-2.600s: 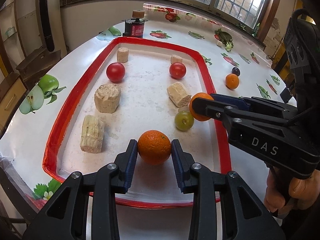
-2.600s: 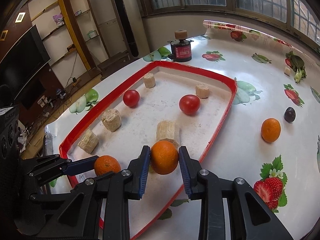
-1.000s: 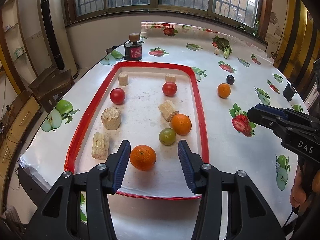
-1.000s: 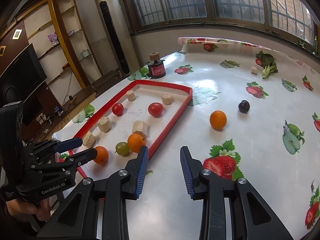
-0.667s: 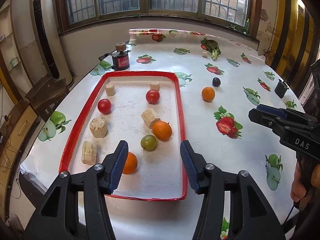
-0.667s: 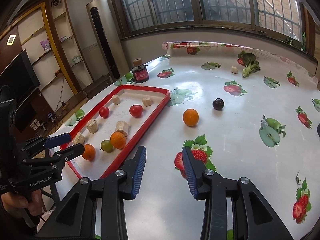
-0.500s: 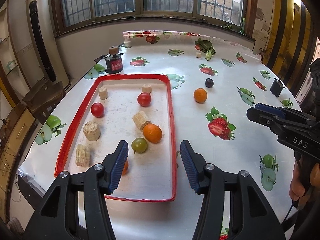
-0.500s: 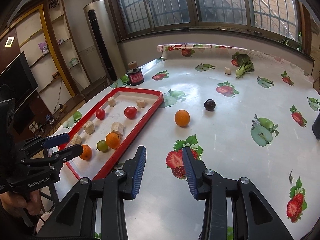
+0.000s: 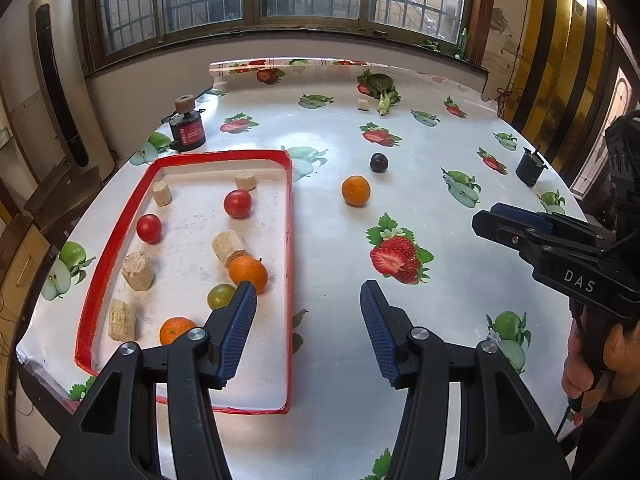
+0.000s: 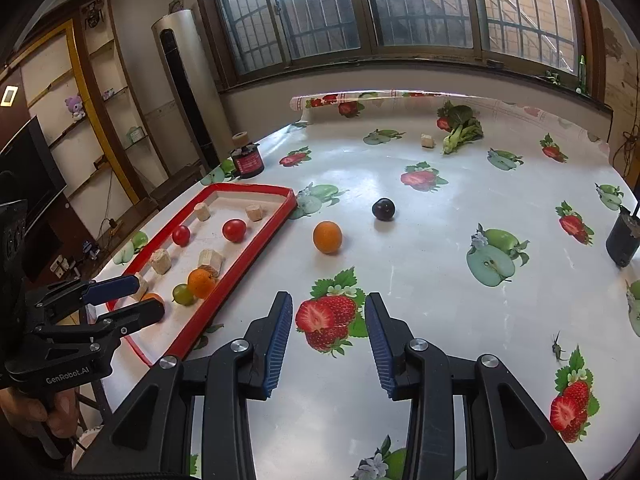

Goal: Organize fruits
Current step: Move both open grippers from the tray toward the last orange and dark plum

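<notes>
A red-rimmed tray (image 9: 289,240) (image 10: 244,264) holds two oranges (image 9: 248,273) (image 9: 176,330), a green grape (image 9: 220,295), two tomatoes (image 9: 237,203) (image 9: 149,228) and several beige chunks. A third orange (image 9: 355,190) (image 10: 327,237) and a dark plum (image 9: 378,162) (image 10: 383,209) lie on the tablecloth right of the tray. My left gripper (image 9: 308,316) is open and empty, above the tray's right rim. My right gripper (image 10: 326,322) is open and empty over a printed strawberry, short of the loose orange.
A black and red jar (image 9: 187,130) stands behind the tray. A dark cup (image 9: 530,168) (image 10: 622,240) sits at the right. Leafy greens (image 10: 460,126) and a small beige cube (image 10: 427,141) lie at the far side. The table edge is close in front.
Both grippers let go of their oranges in the tray, opened, and pulled back and up. Both views have since swung right toward the loose orange and plum.
</notes>
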The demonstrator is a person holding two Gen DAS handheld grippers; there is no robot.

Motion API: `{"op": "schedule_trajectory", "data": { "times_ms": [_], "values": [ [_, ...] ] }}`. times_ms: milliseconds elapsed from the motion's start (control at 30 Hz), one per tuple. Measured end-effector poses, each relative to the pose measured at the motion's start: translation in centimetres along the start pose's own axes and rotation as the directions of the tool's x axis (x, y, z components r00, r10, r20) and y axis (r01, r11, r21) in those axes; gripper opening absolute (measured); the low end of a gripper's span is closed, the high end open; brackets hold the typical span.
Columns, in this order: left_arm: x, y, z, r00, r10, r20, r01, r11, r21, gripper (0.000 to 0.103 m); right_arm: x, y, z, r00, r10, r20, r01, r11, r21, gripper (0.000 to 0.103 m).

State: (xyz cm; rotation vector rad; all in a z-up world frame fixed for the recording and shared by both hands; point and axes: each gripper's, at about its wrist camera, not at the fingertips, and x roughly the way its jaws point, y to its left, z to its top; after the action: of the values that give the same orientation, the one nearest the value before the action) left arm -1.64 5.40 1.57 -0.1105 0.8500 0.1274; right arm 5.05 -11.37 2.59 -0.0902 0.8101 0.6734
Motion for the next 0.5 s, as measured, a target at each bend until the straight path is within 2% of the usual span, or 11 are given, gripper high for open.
{"op": "schedule_trajectory", "data": {
  "times_ms": [267,500],
  "values": [
    [1.9,-1.4,1.7,0.998,-0.054,-0.019,0.053,0.999,-0.01,0.053,1.1,-1.8,1.0,1.0,-0.012,-0.007,0.012,1.0,0.024,0.039],
    [5.0,-2.3,3.5,0.994,-0.092,-0.054,0.09,0.995,-0.033,0.053,4.2,-3.7,3.1,0.999,-0.014,-0.035,0.015,0.999,0.033,0.04]
  ]
}}
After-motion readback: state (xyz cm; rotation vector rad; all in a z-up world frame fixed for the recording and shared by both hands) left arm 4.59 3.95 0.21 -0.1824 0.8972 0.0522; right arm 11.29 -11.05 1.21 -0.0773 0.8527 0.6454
